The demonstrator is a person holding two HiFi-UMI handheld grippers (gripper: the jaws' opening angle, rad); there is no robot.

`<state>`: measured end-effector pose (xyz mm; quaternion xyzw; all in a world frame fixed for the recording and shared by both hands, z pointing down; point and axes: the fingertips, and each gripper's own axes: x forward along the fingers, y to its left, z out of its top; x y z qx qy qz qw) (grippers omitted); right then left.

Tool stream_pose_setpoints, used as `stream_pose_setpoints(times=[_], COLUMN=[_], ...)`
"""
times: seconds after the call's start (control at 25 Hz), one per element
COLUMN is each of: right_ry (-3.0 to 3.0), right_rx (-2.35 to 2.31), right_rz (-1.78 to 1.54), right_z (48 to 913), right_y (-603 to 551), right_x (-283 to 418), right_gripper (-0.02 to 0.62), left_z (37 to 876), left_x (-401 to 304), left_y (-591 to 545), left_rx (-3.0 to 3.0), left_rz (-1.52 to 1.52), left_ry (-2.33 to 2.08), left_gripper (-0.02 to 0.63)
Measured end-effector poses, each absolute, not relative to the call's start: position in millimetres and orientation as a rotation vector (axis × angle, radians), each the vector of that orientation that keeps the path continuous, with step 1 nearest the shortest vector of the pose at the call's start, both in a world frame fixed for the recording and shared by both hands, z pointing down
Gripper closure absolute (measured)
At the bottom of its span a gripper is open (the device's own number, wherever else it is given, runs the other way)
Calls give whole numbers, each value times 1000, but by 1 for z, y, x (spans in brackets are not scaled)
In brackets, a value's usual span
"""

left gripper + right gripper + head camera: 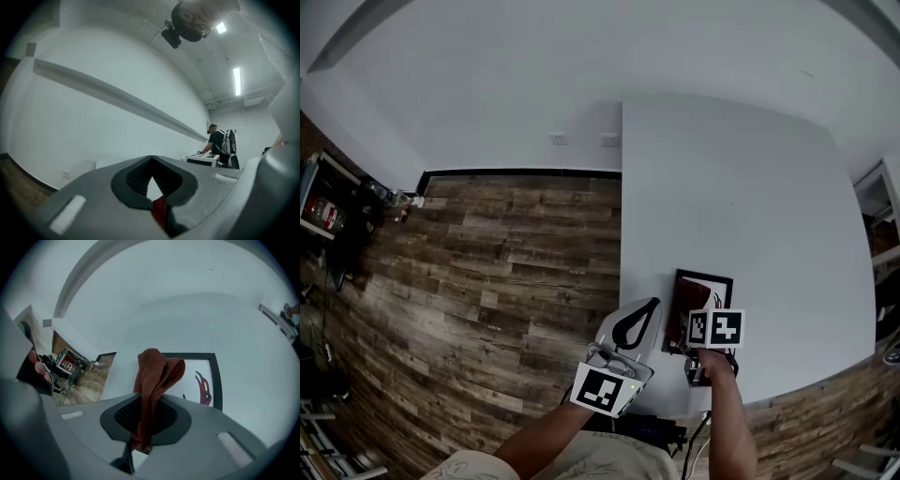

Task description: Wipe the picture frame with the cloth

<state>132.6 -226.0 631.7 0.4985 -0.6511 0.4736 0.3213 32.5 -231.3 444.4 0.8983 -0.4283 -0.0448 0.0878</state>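
Right gripper [146, 401]: jaws pinched on a rust-red knitted cloth [157, 369]. The cloth runs down between the black pads. Its free end stands up past the jaw tips in a loose fold.

Picture frame [192, 355]: thin black frame, lying flat on the white table [234, 324], near the edge closest to the person. White picture with a dark red figure towards its right side. From the head view, the cloth sits over the frame's left part. I cannot tell whether it touches the surface.

Left gripper [653, 302]: held just left of the frame at the table's corner, apart from it. Jaw tips are pressed together, and the pads bow out into a loop behind them. Nothing is pinched at the tips. A small red patch shows low in the gap in its own view; I can't say what it is. This gripper tilts upward, facing the white wall [93, 117] and the ceiling lights [237, 79].

Surroundings: wood plank floor [506, 272] left of the table. Cluttered shelf [323, 211] at the far left. A second person [218, 143] in a dark top stands at another white table far across the room. The holder's bare forearm [731, 412] reaches in behind the right gripper.
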Motion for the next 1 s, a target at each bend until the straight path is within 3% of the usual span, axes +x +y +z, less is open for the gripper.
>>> stream_pose_setpoints(times=[1.0], right_ry=[-1567], right_rx=[1466], right_rz=[1235], right_z=[632], right_y=[-199], right_x=[223], right_gripper=[534], left_z=[440], left_x=[53], left_y=[-227], left_rx=[2700], left_rz=[-129], left_ry=[-1226], left_gripper=[603])
